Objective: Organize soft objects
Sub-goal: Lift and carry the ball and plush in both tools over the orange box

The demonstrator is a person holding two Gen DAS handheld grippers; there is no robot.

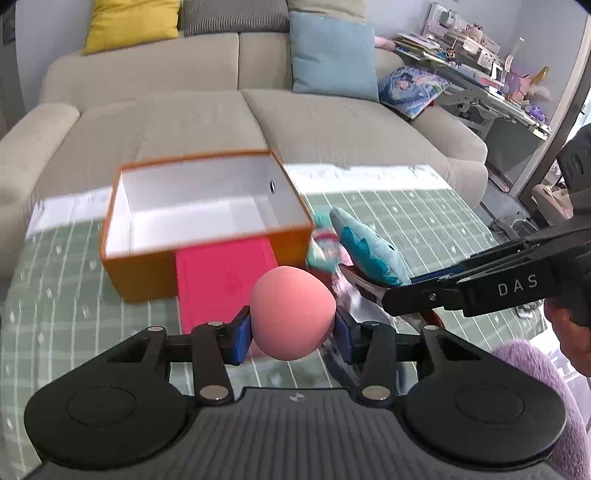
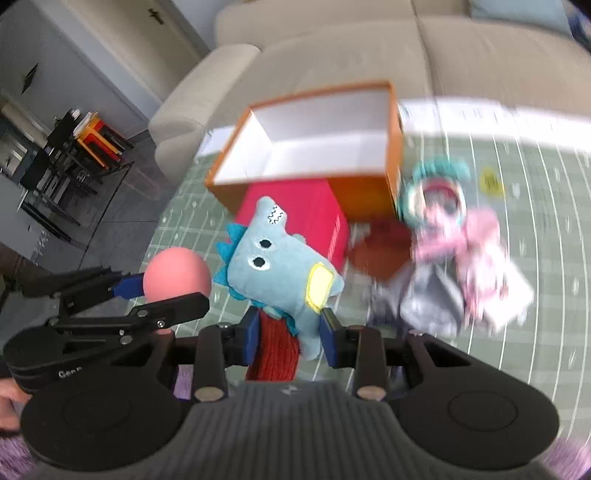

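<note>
**pixelmoth:** ok what's each hand doing here?

**rugged_ted:** The left claw (image 1: 293, 330) is pinching a pink squishy ball (image 1: 293, 312) between its blue pads (image 1: 242, 334), one pad on each side, ball held up off the counter (image 1: 74, 350). The right claw (image 2: 288, 330) is clamped on a blue plush dino (image 2: 280, 273), gripping it low down by the legs, so the head with the stitched eyes and the yellow patch sticks up and away from the claw. There's something red and ribbed (image 2: 275, 354) hanging under the plush, can't tell what it is.

**pixelmoth:** and the box?

**rugged_ted:** The orange box (image 1: 147, 275) with the white inside sits open toward the sofa side of the counter, nothing visible inside. A flat hot-pink box (image 1: 221, 280) lies just in front of it, touching or partly tucked under the orange one, can't tell which. Both held toys are on the near side of those boxes, not over the opening.

**pixelmoth:** other stuff lying around?

**rugged_ted:** Right of the orange box there's a blurry pile on the green grid cloth: a teal-haired doll (image 2: 436, 192), some pink fabric (image 2: 476, 236) and a grey cloth (image 2: 432, 299). Beige sofa (image 1: 332, 122) behind it all, with a yellow cushion (image 1: 133, 22) and a light blue cushion (image 1: 332, 59).
</note>
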